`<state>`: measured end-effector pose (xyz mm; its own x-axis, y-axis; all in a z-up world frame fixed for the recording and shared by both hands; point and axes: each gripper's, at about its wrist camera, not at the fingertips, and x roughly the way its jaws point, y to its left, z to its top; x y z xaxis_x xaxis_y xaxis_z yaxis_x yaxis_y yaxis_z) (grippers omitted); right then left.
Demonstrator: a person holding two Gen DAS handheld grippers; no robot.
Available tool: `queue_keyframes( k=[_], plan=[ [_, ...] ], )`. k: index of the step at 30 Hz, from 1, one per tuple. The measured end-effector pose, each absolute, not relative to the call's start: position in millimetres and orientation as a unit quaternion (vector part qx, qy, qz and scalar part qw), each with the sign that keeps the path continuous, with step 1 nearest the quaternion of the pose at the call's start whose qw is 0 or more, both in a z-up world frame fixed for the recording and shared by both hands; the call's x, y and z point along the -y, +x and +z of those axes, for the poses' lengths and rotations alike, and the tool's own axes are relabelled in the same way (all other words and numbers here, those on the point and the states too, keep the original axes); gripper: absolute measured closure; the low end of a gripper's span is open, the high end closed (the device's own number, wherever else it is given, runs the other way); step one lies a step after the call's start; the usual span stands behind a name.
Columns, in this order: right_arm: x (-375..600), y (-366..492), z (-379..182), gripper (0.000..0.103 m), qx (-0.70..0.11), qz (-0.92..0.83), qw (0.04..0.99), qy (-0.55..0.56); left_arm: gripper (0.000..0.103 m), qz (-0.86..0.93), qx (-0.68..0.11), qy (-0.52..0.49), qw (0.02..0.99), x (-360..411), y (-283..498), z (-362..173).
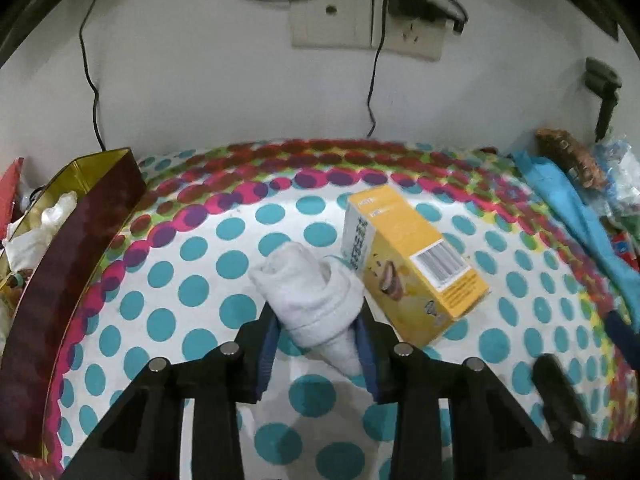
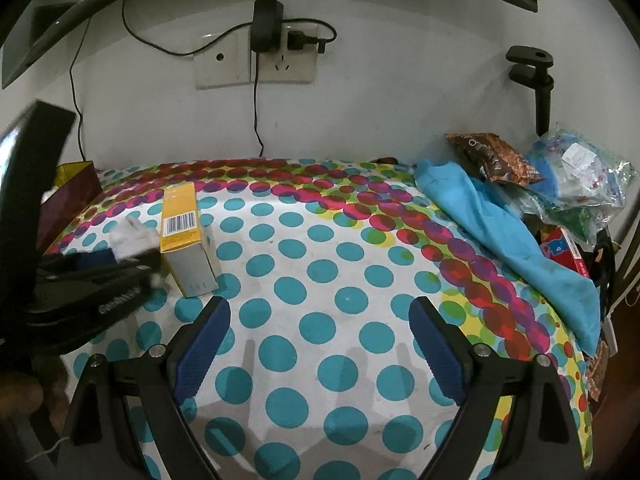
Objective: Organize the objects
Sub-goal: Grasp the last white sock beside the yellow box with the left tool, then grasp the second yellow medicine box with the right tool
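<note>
Left gripper [image 1: 318,320] is clamped on a rolled white towel [image 1: 310,300], blue pads pressing both flanks of the roll near its narrower near end; the towel sits low over the polka-dot tablecloth [image 1: 224,264], whether lifted or resting cannot be told. Right gripper [image 2: 320,320] hangs wide apart with nothing between the pads, over bare cloth near the middle of the table. A yellow carton [image 1: 412,256] lies flat just beside the towel's right side, touching or nearly so. A dark red tin box [image 1: 76,240] with gold interior stands at the left edge, already holding crumpled white stuff; likely the drop spot, a guess only. Risks: grip is on the tapered tail of the roll, so the heavier fat end could sag, unroll or slide out when swung. Soft fabric compresses, so the clamp may loosen. Lifting sideways could drag the carton along or nudge it. The tin's wall is tall, and a low carry would catch the towel on its rim. Clutter on the right, blue cloth [image 2: 512,232] and snack bags [image 2: 496,156], is well apart from the towel and poses no risk.
</note>
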<state>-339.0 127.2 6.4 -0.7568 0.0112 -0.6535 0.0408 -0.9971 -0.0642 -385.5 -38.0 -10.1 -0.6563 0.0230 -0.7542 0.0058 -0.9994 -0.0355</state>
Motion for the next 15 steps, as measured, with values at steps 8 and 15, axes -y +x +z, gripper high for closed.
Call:
queue_keyframes(
  k=[8,15],
  plan=[
    [-120,-339,5,0.013,-0.059,-0.934,0.004,0.351,0.068,0.922,0.055,-0.382,-0.018,70,-345,17],
    [-111,-339,4,0.013,-0.087,-0.933,0.003,0.348,0.068,0.925,0.048,-0.374,-0.038,92,-304,25]
  ],
)
